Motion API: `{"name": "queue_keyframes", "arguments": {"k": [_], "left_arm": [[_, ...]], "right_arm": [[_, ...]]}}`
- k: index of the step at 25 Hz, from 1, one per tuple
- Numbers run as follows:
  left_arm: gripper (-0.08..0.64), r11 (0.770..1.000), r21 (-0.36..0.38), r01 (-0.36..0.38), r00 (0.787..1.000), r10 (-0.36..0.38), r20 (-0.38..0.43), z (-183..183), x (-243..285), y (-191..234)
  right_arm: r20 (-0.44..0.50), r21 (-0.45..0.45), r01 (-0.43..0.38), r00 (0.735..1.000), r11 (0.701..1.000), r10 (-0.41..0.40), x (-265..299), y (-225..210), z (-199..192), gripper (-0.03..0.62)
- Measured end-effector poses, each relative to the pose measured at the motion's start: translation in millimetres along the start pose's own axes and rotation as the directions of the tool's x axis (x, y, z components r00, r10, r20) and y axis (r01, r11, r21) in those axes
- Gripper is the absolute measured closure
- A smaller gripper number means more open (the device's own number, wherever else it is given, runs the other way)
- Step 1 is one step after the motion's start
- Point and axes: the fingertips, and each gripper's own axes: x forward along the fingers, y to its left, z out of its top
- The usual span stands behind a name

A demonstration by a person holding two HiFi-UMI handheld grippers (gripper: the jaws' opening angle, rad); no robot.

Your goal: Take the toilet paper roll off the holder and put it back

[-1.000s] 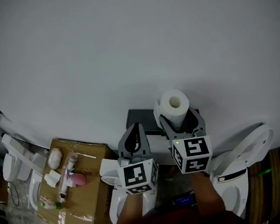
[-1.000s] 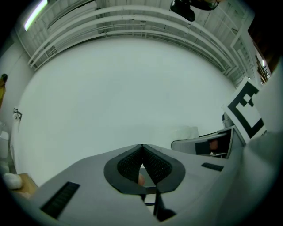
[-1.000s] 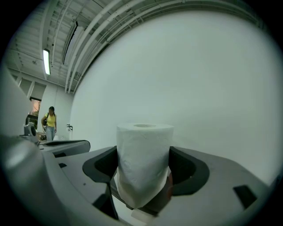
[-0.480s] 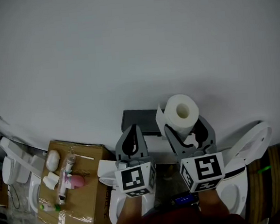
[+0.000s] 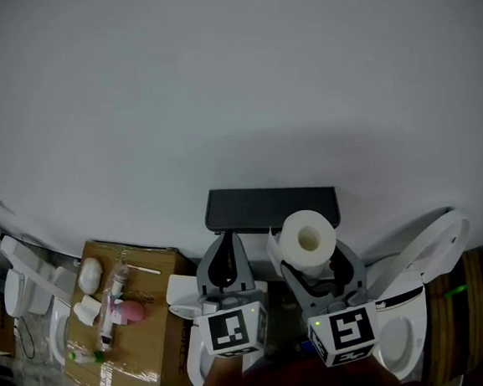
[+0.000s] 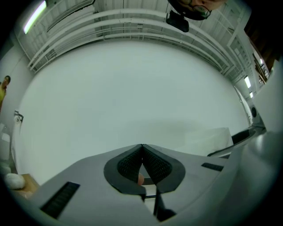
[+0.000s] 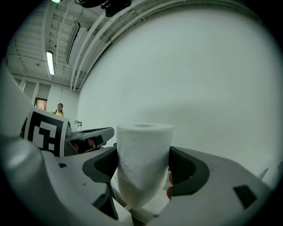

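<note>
The toilet paper roll [image 5: 307,239] stands upright between the jaws of the right gripper [image 5: 318,265], just before the right part of the holder [image 5: 251,209] on the wall. The left gripper [image 5: 225,240] lies just left of the right one, below the holder's left end. Further left sits a cardboard box [image 5: 155,355] with small items on it, and a toilet [image 5: 431,251] lies right of the grippers.

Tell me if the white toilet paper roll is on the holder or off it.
Off: the right gripper clamps the white toilet paper roll upright, in front of the black wall holder.
</note>
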Motion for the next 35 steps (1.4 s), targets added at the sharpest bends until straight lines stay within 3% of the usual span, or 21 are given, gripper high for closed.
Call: {"name": "queue_keyframes", "arguments": {"k": [4,9,35], "left_arm": [[0.546,1.0,-0.012,0.005,1.0,-0.004,0.018,1,-1,-5],[0.548,0.999,0.032,0.009,1.0,-0.009,0.011,0,2,-13],[0.548,1.0,0.009,-0.014,1.0,0.014,0.006,-5,2,-4]], "right_arm": [[-0.022,-0.01,-0.014,1.0,1.0,0.014,0,3,-8,0.238],[-0.021,-0.005,-0.02,1.0,1.0,0.019,1,-1,-8,0.238],[-0.004,0.004,-0.021,1.0,1.0,0.021,7,-1,-2,0.238]]}}
